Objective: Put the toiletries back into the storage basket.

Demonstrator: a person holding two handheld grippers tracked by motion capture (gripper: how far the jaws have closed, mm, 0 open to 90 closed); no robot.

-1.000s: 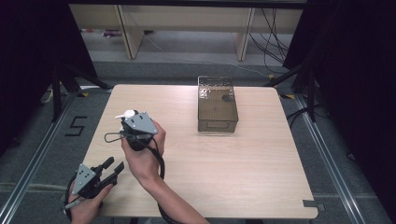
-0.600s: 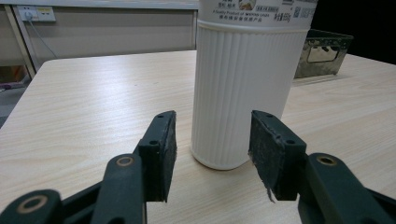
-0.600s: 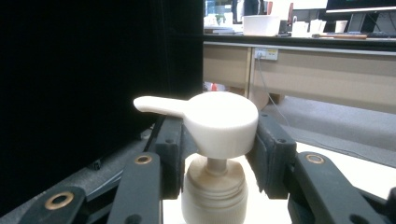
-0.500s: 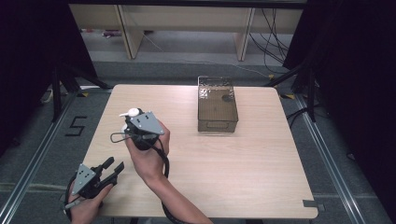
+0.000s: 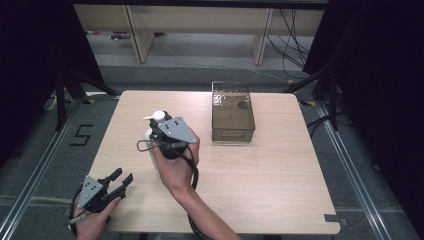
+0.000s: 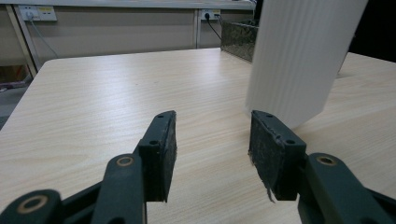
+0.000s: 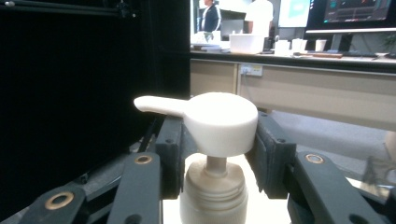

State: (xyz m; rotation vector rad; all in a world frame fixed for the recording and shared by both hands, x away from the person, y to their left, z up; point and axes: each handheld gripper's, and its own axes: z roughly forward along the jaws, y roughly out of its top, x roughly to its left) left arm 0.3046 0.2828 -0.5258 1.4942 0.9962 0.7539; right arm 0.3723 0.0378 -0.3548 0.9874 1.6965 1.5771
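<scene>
A: Biggest first. Status on the table [image 5: 280, 190]?
B: Light wood top. Clear brown box [image 5: 232, 112] sits at about 1 o'clock from table centre, long side running away from the person, well apart from both hands.
A: Bottle?
B: White pump bottle [image 5: 151, 137] at roughly 9 o'clock from centre, upright. In the left gripper view its ribbed white body [image 6: 299, 60] looks lifted just off the wood, tilted a bit.
A: Right gripper?
B: Right gripper [image 5: 161, 131] is on the bottle. In the right gripper view the jaws sit either side of the neck under the pump head [image 7: 219, 122], spout pointing to 9 o'clock in that view. Pinching the bottle.
A: Left one?
B: Left gripper [image 5: 120, 178] at 7 o'clock near the table's front edge, held in the left hand [image 5: 92, 220]. Jaws spread, nothing between them, pads [image 6: 166, 151] just above the wood. Bottle is just beyond its right jaw, not touching.
</scene>
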